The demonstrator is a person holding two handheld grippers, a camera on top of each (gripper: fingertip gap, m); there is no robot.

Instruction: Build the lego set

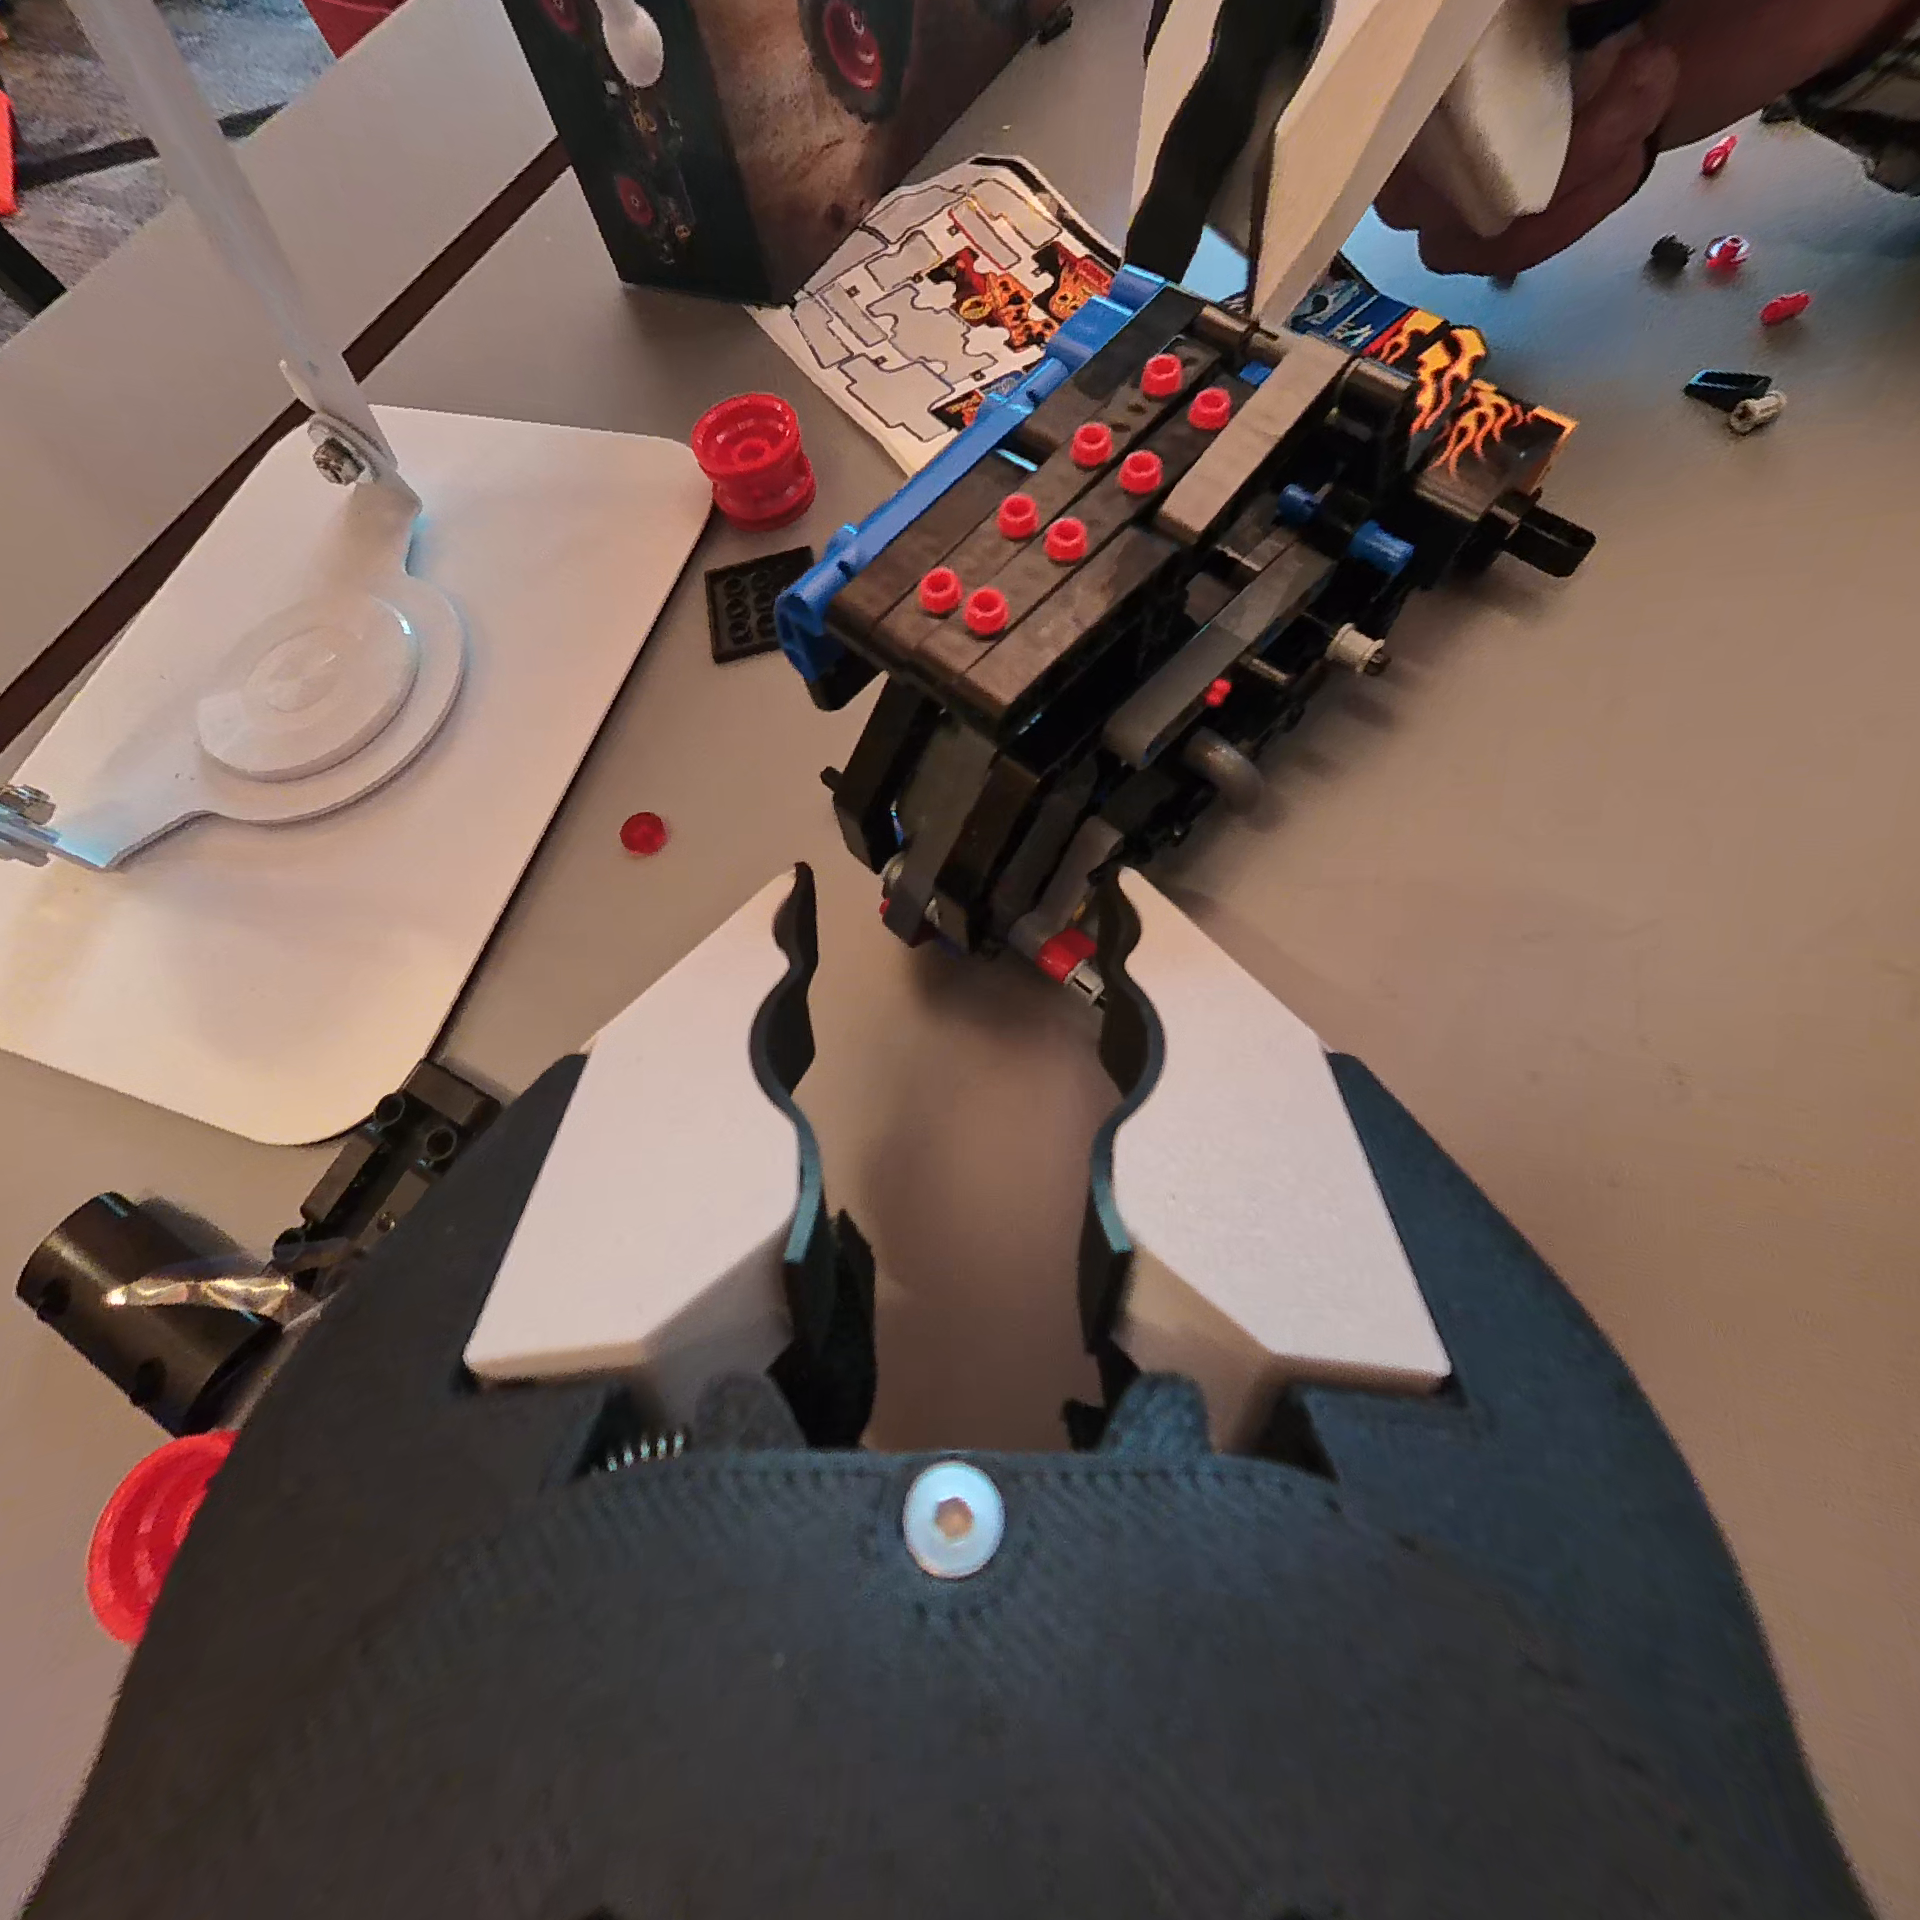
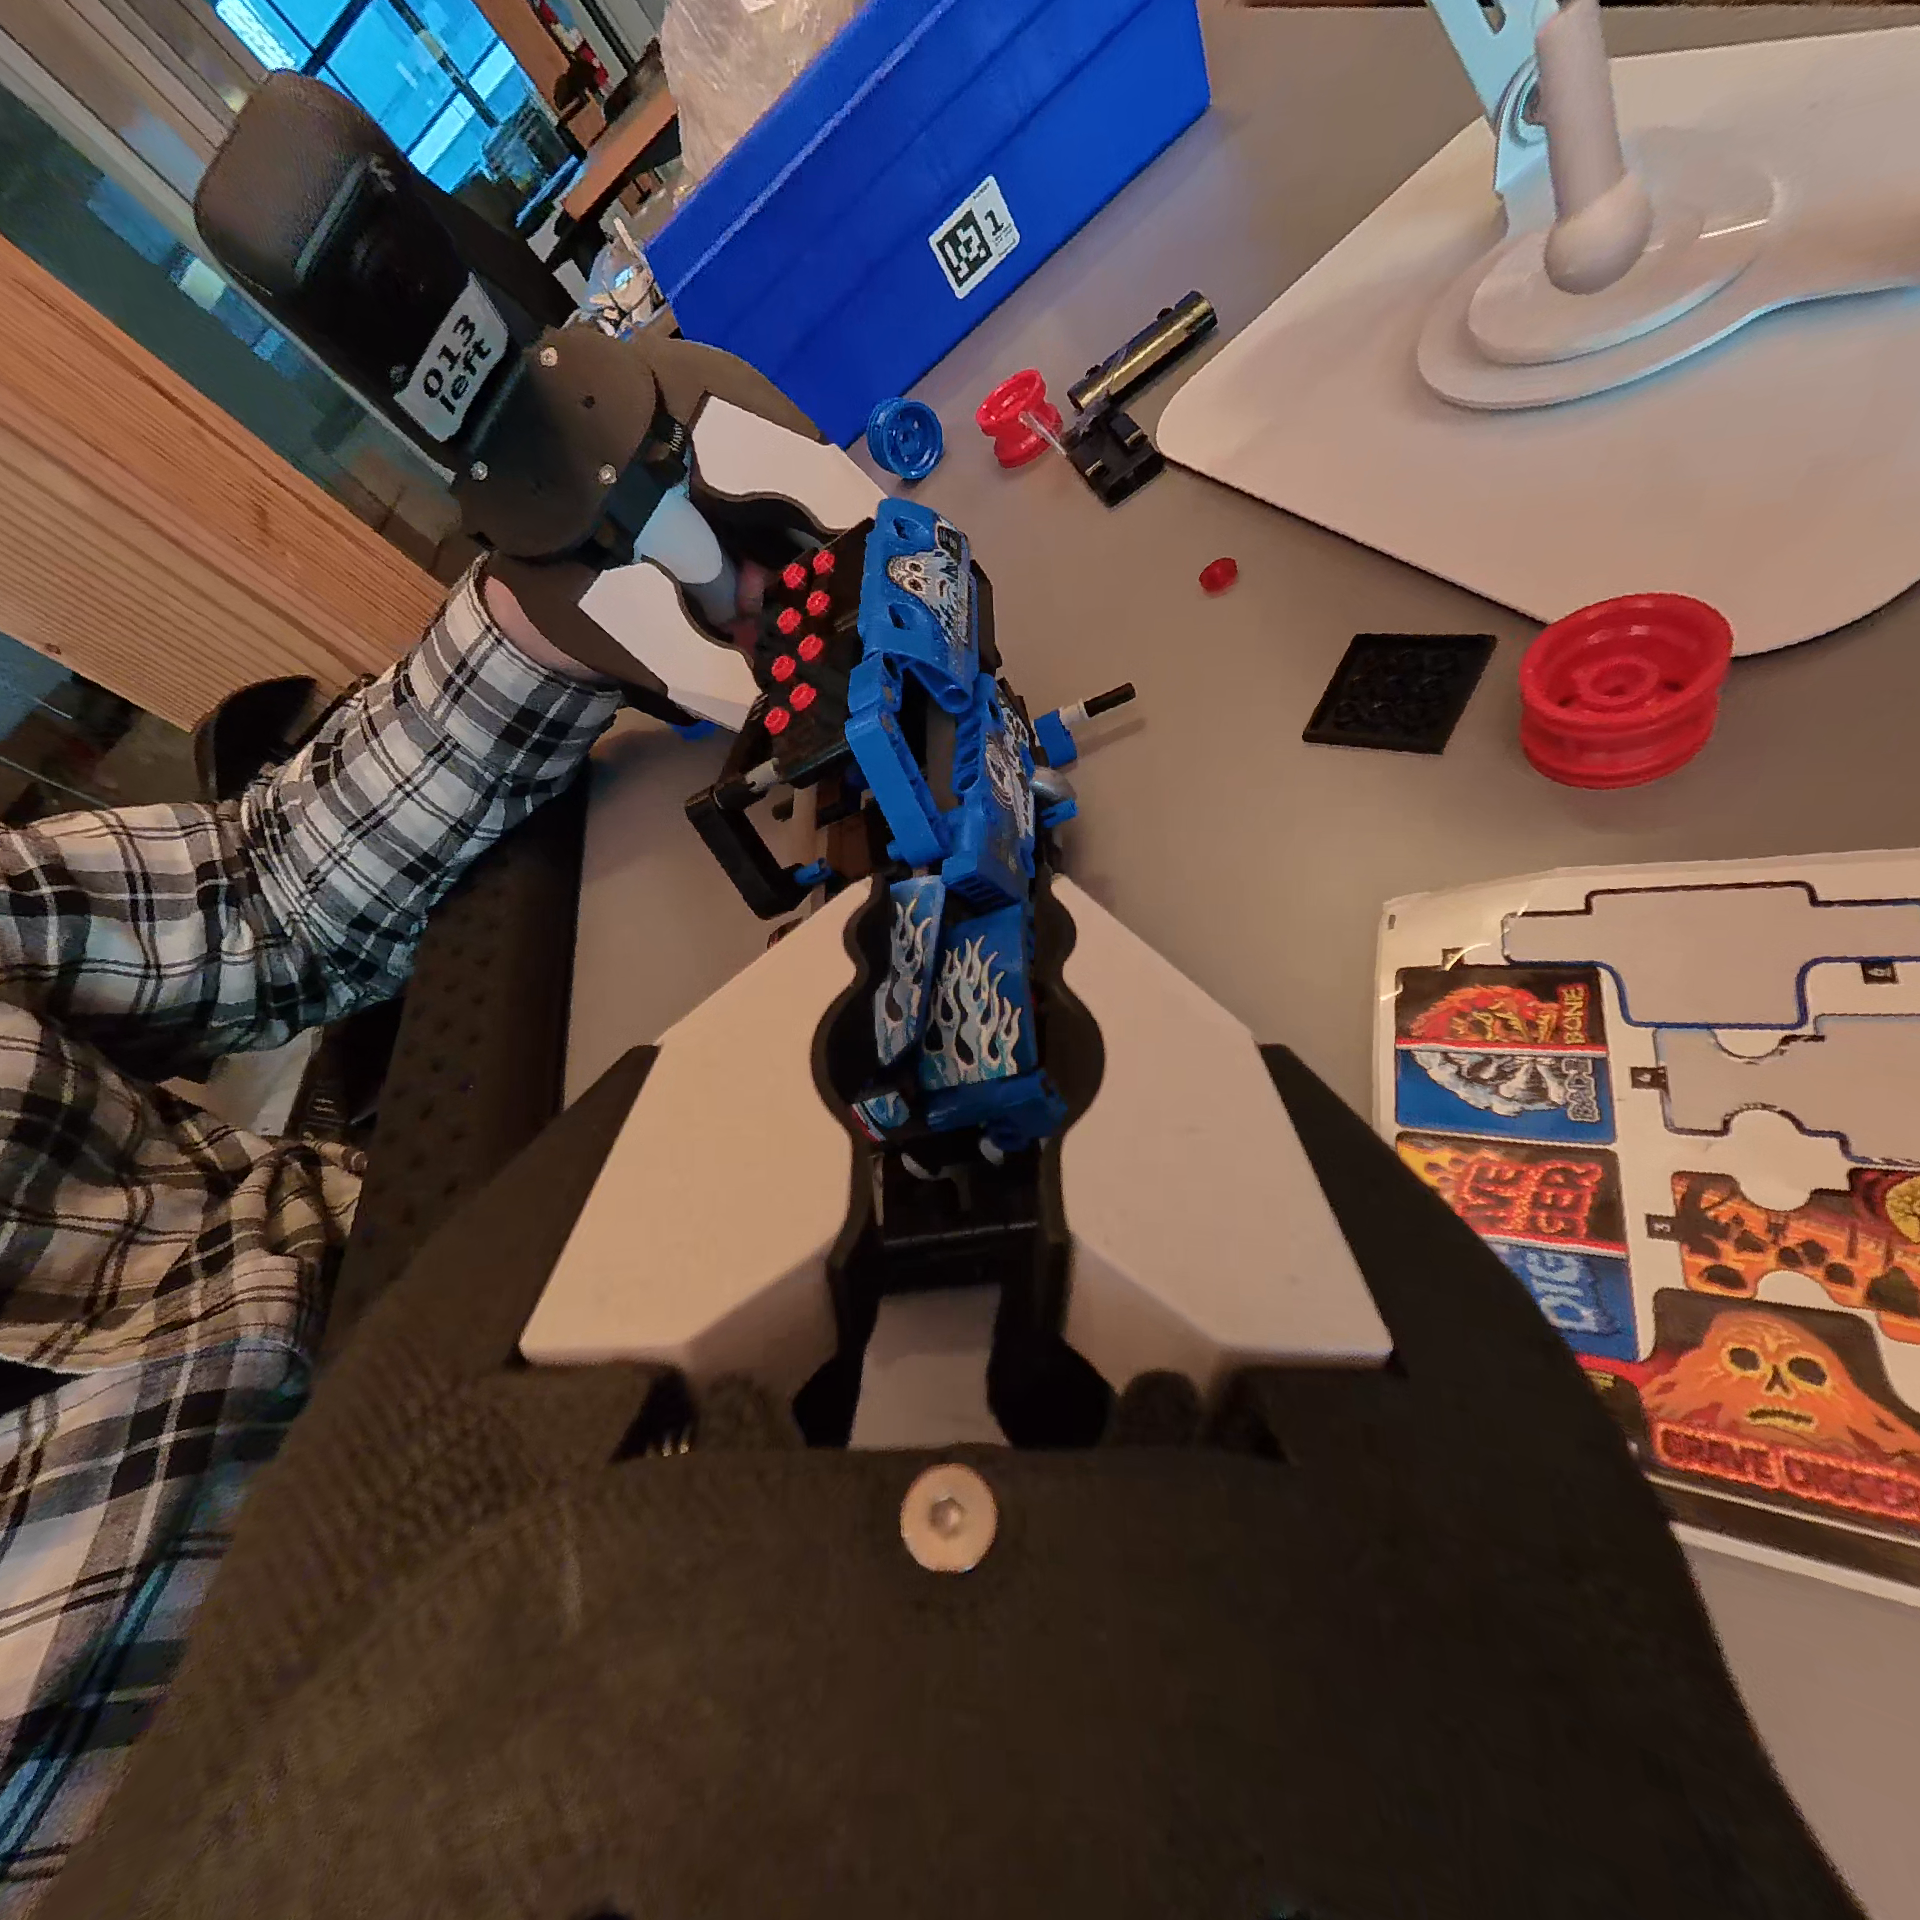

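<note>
The Lego model (image 1: 1091, 540) is a black truck chassis with red pins on its upturned face, a blue side and flame stickers; it lies tilted on the grey table. My left gripper (image 1: 961, 914) is open, with its fingertips on either side of the model's near end; the right fingertip touches a red pin. My right gripper (image 2: 961, 914) is shut on the model's (image 2: 935, 727) blue flame-stickered end. In the left wrist view it (image 1: 1247, 281) comes down on the far end. The left gripper (image 2: 727, 613) shows at the model's far end in the right wrist view.
A red wheel rim (image 1: 753, 473), a black plate (image 1: 753, 613) and a red stud (image 1: 642, 833) lie left of the model. The sticker sheet (image 2: 1662, 1195), a white stand base (image 1: 312, 675), the set box (image 1: 707, 135), a blue bin (image 2: 935, 156) and small loose parts (image 1: 1725, 249) surround it. The gap from one gripper's tips to the other's is roughly 11 cm.
</note>
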